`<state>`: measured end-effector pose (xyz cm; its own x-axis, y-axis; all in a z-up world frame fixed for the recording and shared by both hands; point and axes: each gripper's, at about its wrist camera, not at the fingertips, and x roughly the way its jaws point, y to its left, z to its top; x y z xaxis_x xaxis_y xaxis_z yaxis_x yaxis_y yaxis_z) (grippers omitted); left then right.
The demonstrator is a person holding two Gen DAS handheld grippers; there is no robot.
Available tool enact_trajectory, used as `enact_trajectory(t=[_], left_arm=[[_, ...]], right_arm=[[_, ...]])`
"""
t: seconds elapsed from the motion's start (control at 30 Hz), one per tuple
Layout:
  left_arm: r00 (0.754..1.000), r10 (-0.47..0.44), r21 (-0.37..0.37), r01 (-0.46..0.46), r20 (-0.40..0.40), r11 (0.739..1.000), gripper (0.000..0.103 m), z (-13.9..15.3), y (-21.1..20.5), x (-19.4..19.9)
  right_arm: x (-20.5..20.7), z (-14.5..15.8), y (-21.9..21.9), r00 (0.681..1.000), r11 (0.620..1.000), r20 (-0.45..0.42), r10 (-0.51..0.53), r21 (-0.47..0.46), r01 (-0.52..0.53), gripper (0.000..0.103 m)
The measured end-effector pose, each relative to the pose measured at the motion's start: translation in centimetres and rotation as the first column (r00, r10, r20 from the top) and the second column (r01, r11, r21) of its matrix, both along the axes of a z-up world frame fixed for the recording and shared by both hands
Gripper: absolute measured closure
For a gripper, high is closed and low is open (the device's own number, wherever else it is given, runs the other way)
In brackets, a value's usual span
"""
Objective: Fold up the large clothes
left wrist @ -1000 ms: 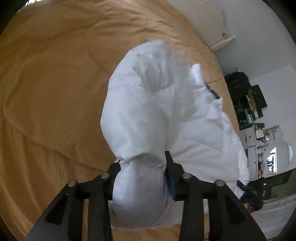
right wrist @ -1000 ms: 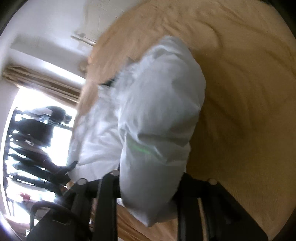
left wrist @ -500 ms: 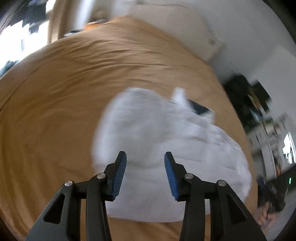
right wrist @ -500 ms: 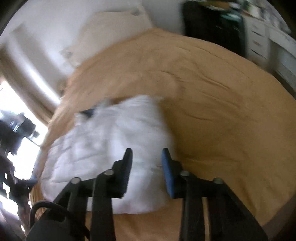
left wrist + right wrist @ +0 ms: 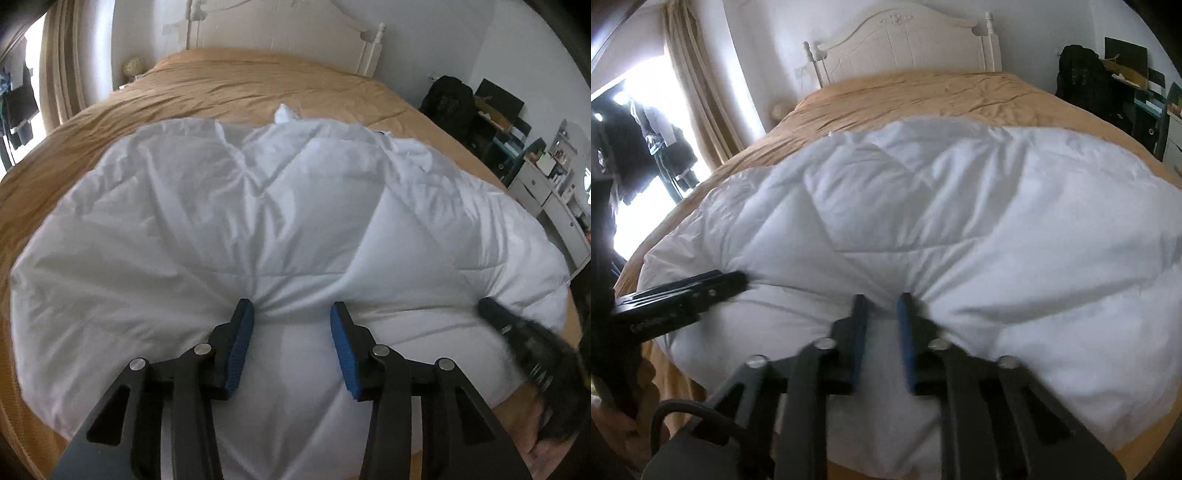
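A white quilted duvet lies spread across the near part of a bed covered in a tan bedspread, its puffy near edge running along the side of the bed closest to the cameras and its far edge reaching about halfway toward the white headboard. The left tongs point down at the near edge of the duvet with their blue pads standing moderately apart; a bunch of white fabric sits gathered between the tips, and creases fan out from that pinch — the pads press on the fold from both sides, and the gap is narrowing slightly. The right tongs are drawn in close on a fold of the same near edge, with only a thin ridge of cloth pinched between the blue pads and wrinkles radiating outward from the spot. Each tool shows in the other's view: in the left wrist view the right tongs appear as a dark, blurred shape at the duvet's right end, and in the right wrist view the left tongs reach in from the left edge and touch the duvet there. Beige curtains hang beside a bright window to the left of the bed, and dark bags and white drawers stand along the wall on the right.
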<state>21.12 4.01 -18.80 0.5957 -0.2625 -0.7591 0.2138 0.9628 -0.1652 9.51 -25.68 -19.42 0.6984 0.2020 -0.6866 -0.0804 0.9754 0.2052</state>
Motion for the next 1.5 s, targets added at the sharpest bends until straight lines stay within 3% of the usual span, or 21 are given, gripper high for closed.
enact_trajectory(t=[0.1,0.17,0.23,0.27,0.4,0.47,0.53,0.63,0.73,0.87,0.97,1.03,1.1,1.17,1.27,1.33,1.4,1.5], left_arm=[[0.999,0.036,-0.033,-0.037,-0.019,0.999,0.079,-0.2,1.6,0.9],[0.997,0.065,-0.059,-0.068,-0.040,0.996,0.102,-0.7,2.8,1.5],[0.996,0.044,-0.155,-0.057,-0.081,0.986,0.101,-1.5,4.4,2.1],[0.996,0.042,-0.162,-0.055,-0.083,0.985,0.101,-1.7,4.7,2.2],[0.996,0.066,-0.097,-0.072,-0.059,0.993,0.101,-1.5,4.2,2.0],[0.994,0.086,-0.088,-0.091,-0.060,0.992,0.101,-1.5,3.7,1.9],[0.994,0.092,-0.083,-0.097,-0.062,0.992,0.101,-1.4,3.3,2.1],[0.994,0.087,-0.082,-0.092,-0.058,0.992,0.101,-1.4,3.5,1.8],[0.994,0.082,-0.106,-0.089,-0.069,0.990,0.101,-1.4,3.7,1.6],[0.994,0.083,-0.091,-0.089,-0.070,0.992,0.101,-1.2,3.4,1.9],[0.994,0.084,-0.090,-0.090,-0.071,0.992,0.101,-1.3,3.5,1.9],[0.993,0.090,-0.088,-0.096,-0.074,0.991,0.101,-1.5,3.7,1.9],[0.993,0.094,-0.079,-0.100,-0.074,0.992,0.101,-1.5,3.6,2.1],[0.992,0.098,-0.074,-0.104,-0.073,0.992,0.101,-1.5,3.4,2.3],[0.993,0.101,-0.053,-0.105,-0.067,0.993,0.101,-1.4,3.0,2.3],[0.993,0.100,-0.047,-0.104,-0.066,0.994,0.101,-1.4,2.9,2.2],[0.992,0.103,-0.057,-0.107,-0.072,0.993,0.101,-1.3,3.0,2.2],[0.992,0.100,-0.059,-0.104,-0.073,0.993,0.101,-1.3,3.1,2.3]], right_arm=[[0.3,0.4,-2.2,0.998,0.998,0.009,-0.068,0.012,0.068,0.103],[0.2,0.9,-4.9,0.990,0.990,0.012,-0.140,0.011,0.140,0.103],[-0.2,0.9,-6.6,0.978,0.977,0.039,-0.205,-0.059,0.207,0.103],[-0.3,0.4,-8.1,0.973,0.972,0.024,-0.228,-0.043,0.229,0.103],[0.3,-0.5,-9.8,0.961,0.960,-0.032,-0.276,0.038,0.277,0.103],[0.2,0.7,-9.7,0.942,0.939,-0.052,-0.331,0.077,0.334,0.103],[1.3,3.1,-7.8,0.959,0.951,-0.013,-0.284,0.121,0.283,0.100],[3.7,5.6,-4.2,0.979,0.979,0.033,-0.203,0.035,0.202,0.100],[8.5,2.9,-4.1,0.970,0.972,-0.078,-0.228,-0.071,0.223,0.103],[9.7,0.2,-9.5,0.961,0.969,-0.139,-0.239,0.023,0.244,0.103],[9.6,0.7,-11.8,0.937,0.946,-0.129,-0.324,-0.049,0.321,0.103],[9.8,0.7,-13.0,0.900,0.911,-0.140,-0.412,-0.086,0.403,0.103],[9.7,1.7,-14.1,0.869,0.879,-0.139,-0.475,-0.043,0.474,0.103],[9.4,3.6,-12.2,0.895,0.899,-0.087,-0.437,-0.027,0.437,0.101],[10.0,6.1,-6.7,0.965,0.965,-0.039,-0.258,0.032,0.259,0.101],[11.5,6.5,-2.7,0.989,0.989,-0.059,-0.134,0.051,0.137,0.101],[13.5,5.8,0.2,0.994,0.997,-0.101,-0.050,0.052,0.055,0.101],[18.8,2.8,2.1,0.973,0.999,-0.224,-0.047,-0.015,0.044,0.103]])
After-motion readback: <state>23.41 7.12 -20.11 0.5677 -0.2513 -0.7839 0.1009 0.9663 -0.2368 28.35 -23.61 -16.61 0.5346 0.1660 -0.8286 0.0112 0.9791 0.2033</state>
